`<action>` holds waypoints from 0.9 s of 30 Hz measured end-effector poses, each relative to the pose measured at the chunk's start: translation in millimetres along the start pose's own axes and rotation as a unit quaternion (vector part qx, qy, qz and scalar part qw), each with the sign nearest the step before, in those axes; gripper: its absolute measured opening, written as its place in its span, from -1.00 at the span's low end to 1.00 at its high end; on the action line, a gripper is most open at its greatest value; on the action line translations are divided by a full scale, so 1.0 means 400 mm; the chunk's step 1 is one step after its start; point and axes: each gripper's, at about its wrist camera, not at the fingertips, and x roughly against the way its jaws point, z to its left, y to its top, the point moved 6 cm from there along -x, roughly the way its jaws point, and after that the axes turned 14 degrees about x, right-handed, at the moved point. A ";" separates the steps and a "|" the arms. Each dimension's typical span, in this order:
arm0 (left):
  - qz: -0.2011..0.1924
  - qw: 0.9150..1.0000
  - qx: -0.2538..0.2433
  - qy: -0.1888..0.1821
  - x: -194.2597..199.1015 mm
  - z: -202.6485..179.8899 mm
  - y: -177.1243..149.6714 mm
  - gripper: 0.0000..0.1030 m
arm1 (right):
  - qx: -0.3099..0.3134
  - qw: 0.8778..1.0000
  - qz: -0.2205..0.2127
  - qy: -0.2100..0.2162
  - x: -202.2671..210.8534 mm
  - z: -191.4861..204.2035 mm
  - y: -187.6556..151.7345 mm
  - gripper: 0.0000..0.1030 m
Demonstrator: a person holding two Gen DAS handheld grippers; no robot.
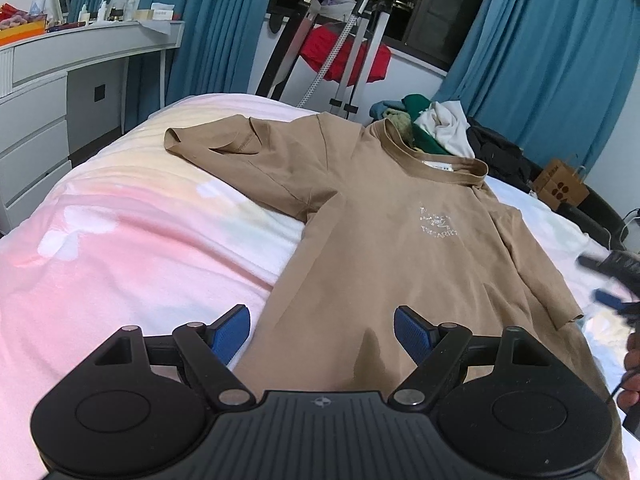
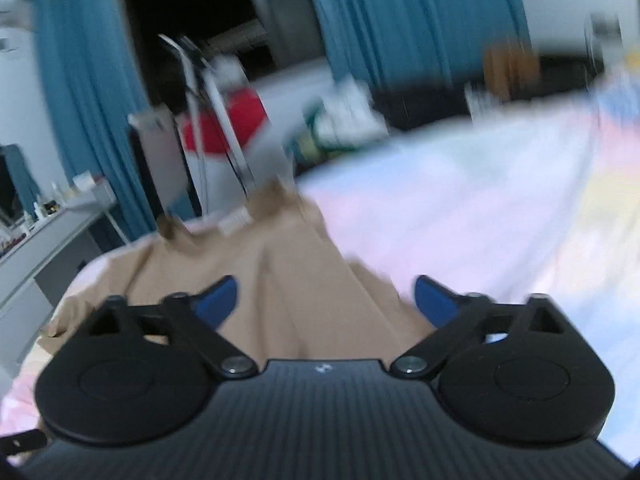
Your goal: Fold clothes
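While the left wrist camera looked along its own fingers, the left gripper hung with its jaws wide, the blue pads standing apart over the lower part of a tan T-shirt and not pressing on the cloth. That shirt lay spread on a bed covered in pink and white, its collar toward the far end and one sleeve stretched to the left. Just beyond the collar sat a heap of clothes, green, white and dark. Blurred at the right edge was the right gripper, and below it part of a hand.

From the right wrist camera everything was smeared. The right gripper showed its jaws open, with the T-shirt running between the pads but apart from both. The bedcover filled the right side, and teal curtains hung behind.
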 end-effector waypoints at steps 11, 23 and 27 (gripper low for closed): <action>-0.001 1.000 0.000 0.002 -0.001 0.002 0.000 0.57 | 0.027 1.000 0.003 0.008 -0.011 0.011 0.012 -0.77; -0.006 1.000 -0.009 -0.007 -0.030 -0.003 0.003 0.57 | 0.039 0.991 -0.062 -0.111 -0.177 -0.202 0.323 -0.82; -0.014 1.000 -0.017 -0.011 -0.055 -0.005 0.012 0.57 | 0.002 0.987 -0.022 -0.159 -0.291 -0.325 0.307 -0.82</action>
